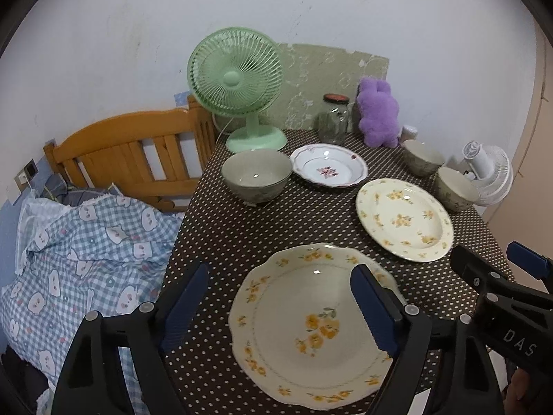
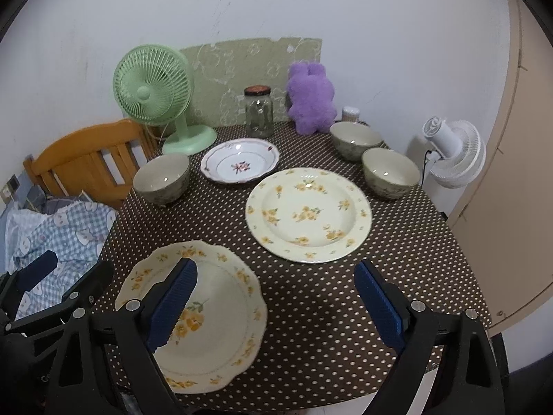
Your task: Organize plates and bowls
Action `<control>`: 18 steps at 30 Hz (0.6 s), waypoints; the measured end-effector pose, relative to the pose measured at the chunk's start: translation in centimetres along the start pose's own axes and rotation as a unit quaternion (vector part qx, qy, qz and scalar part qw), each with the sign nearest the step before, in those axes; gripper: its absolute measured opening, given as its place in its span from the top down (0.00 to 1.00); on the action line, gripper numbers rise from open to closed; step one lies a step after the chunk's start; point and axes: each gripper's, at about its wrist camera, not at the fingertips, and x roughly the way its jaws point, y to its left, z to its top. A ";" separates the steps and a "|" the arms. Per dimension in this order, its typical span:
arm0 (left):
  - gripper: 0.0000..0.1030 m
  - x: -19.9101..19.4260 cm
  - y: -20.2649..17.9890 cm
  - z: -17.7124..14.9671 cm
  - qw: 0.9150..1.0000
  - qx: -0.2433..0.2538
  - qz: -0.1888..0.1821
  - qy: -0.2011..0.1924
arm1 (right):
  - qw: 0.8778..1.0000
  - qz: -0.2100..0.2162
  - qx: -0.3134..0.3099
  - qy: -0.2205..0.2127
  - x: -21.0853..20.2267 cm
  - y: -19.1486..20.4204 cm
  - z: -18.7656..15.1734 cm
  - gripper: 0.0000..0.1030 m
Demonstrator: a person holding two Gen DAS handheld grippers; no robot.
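Below the wide-open left gripper (image 1: pixel 276 307) lies the scalloped plate (image 1: pixel 311 332); the right gripper (image 2: pixel 276 307) gapes empty beside it.

Both claws tilt downward side by side, close together. The left claw (image 1: pixel 280 302) stands with its blue-padded jaws spread wide and nothing pressed between them. The right claw (image 2: pixel 276 306) is likewise wide apart, its pads gripping nothing.
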 end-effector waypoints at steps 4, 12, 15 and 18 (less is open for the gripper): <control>0.19 2.2 1.4 -0.5 1.000 -0.006 -0.002 0.024 | 1.000 -0.006 -0.006 0.019 2.0 1.5 -0.3 0.11; 0.23 6.8 2.7 -2.0 0.996 -0.002 -0.021 0.081 | 0.997 -0.021 -0.003 0.072 6.8 3.2 -1.8 0.16; 0.23 8.1 3.0 -2.3 0.995 -0.004 -0.024 0.096 | 0.996 -0.026 -0.003 0.086 8.1 3.6 -2.2 0.16; 0.23 9.4 3.1 -2.6 0.994 -0.005 -0.022 0.109 | 0.995 -0.030 -0.002 0.097 9.5 3.9 -2.4 0.16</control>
